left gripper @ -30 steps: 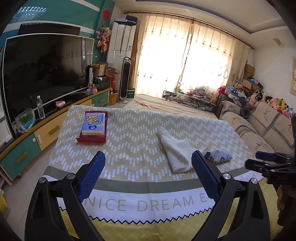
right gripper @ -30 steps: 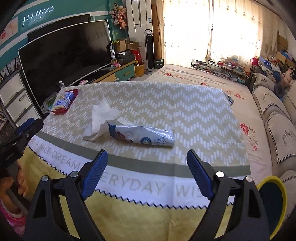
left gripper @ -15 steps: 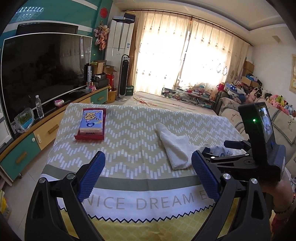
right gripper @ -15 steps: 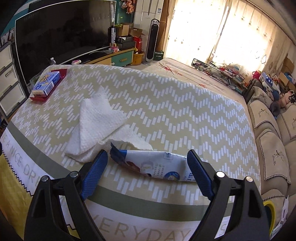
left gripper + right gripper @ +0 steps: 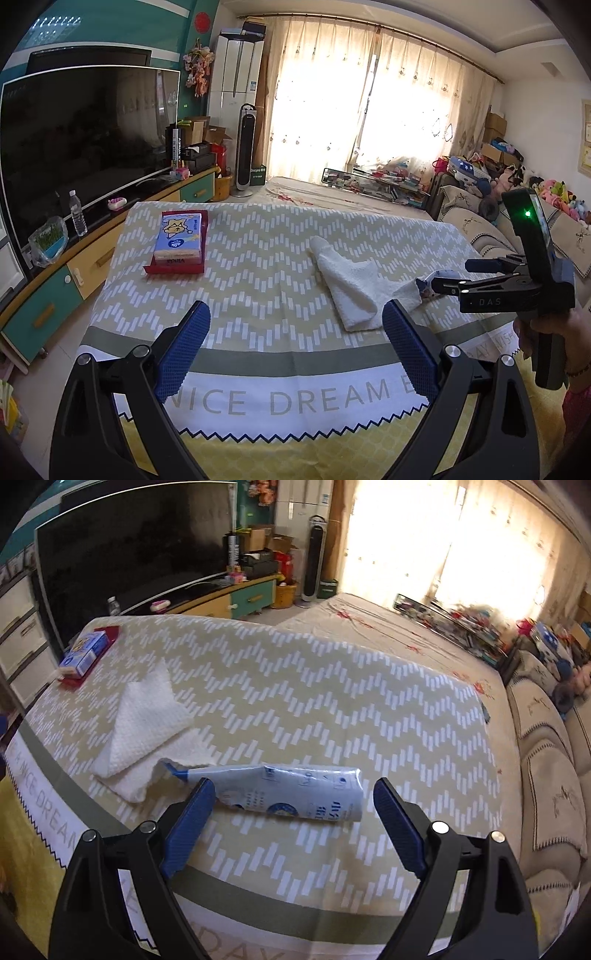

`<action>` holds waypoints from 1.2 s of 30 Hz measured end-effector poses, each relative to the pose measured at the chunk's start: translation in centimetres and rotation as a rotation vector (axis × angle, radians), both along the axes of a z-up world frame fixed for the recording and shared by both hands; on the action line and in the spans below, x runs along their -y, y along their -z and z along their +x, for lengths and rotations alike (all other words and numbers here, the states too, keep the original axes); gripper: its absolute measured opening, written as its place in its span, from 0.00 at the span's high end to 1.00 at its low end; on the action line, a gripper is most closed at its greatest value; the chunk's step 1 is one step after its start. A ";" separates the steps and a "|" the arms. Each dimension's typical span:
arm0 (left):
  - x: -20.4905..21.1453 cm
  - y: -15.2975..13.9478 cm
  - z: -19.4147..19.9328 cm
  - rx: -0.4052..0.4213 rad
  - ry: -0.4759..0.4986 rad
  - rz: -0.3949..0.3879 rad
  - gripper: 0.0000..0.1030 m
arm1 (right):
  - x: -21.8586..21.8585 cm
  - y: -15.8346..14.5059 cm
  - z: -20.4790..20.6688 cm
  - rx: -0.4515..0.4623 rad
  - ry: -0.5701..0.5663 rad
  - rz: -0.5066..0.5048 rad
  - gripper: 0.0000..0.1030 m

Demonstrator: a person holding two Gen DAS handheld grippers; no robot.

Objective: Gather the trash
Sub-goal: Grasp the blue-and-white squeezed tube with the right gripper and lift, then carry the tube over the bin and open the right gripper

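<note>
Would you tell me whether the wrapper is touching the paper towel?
Touching: the right wrist view shows the wrapper's torn end lying on the paper towel.

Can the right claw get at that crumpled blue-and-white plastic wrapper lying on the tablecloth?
Probably yes. The right claw stands open just over the crumpled blue-and-white plastic wrapper, with nothing between them. The white paper towel touches only the wrapper's far left end, so it should not block a grab.

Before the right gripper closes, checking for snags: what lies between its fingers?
In the right wrist view, only the crumpled blue-and-white wrapper lies between the open right gripper fingers, on the tablecloth.
</note>
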State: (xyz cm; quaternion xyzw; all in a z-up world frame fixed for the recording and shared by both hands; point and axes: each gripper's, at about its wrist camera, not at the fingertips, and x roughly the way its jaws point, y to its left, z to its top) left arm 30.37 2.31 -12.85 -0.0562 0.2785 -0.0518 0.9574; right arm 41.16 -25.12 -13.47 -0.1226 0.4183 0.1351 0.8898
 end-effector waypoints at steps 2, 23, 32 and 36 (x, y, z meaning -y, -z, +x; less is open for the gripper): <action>0.0 0.1 0.1 -0.003 0.000 -0.001 0.10 | -0.5 0.0 0.3 -0.004 -0.071 -0.015 0.19; 0.0 0.4 0.7 -0.023 0.003 -0.001 0.10 | -1.6 1.3 0.2 -0.228 -0.375 -0.118 0.42; -0.1 0.4 0.6 -0.017 0.007 0.002 0.10 | 0.9 1.3 -5.2 -0.222 -0.295 -0.055 0.55; 0.0 0.4 0.5 -0.013 0.007 0.004 0.10 | 2.8 1.1 -7.9 -0.186 -0.209 -0.013 0.63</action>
